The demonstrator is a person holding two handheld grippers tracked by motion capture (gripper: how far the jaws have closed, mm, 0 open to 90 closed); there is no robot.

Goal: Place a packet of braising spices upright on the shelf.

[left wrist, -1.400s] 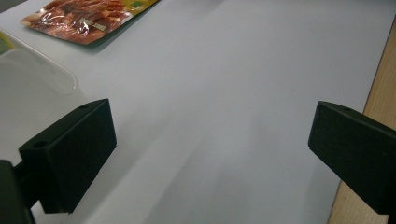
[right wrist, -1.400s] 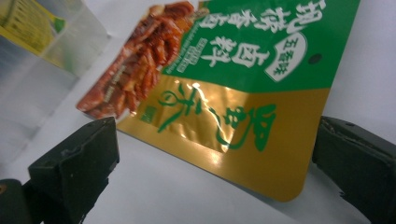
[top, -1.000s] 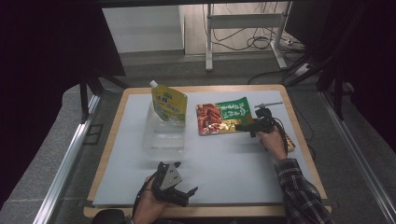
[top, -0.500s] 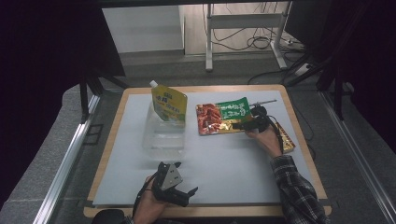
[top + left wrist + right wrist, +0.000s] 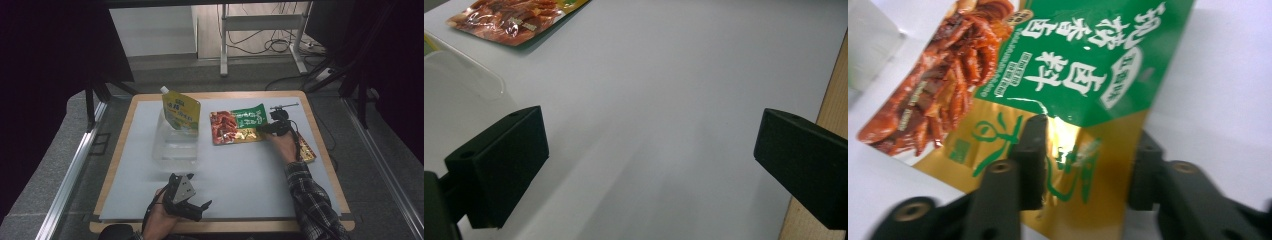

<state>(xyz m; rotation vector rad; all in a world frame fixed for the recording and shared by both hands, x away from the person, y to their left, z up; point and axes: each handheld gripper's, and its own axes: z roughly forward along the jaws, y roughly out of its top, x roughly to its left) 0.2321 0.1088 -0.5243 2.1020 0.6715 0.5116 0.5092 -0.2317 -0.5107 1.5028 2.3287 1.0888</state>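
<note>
The green and gold snack packet [image 5: 237, 126] lies flat on the white desk [image 5: 240, 180], right of centre toward the far side. The right gripper [image 5: 267, 128] sits at the packet's right edge, and its jaws have just been closing. In the right gripper view the packet's [image 5: 1058, 90] gold corner lies between the two black jaws, one over its face and the other at its edge; whether the pads already press on it I cannot tell.

The left gripper [image 5: 192, 207] rests at the near edge of the desk, its jaws released wide with only bare desk between them.

Left of the packet stands a clear plastic container [image 5: 175, 145], with a yellow spouted pouch [image 5: 181, 112] leaning at its far side.
</note>
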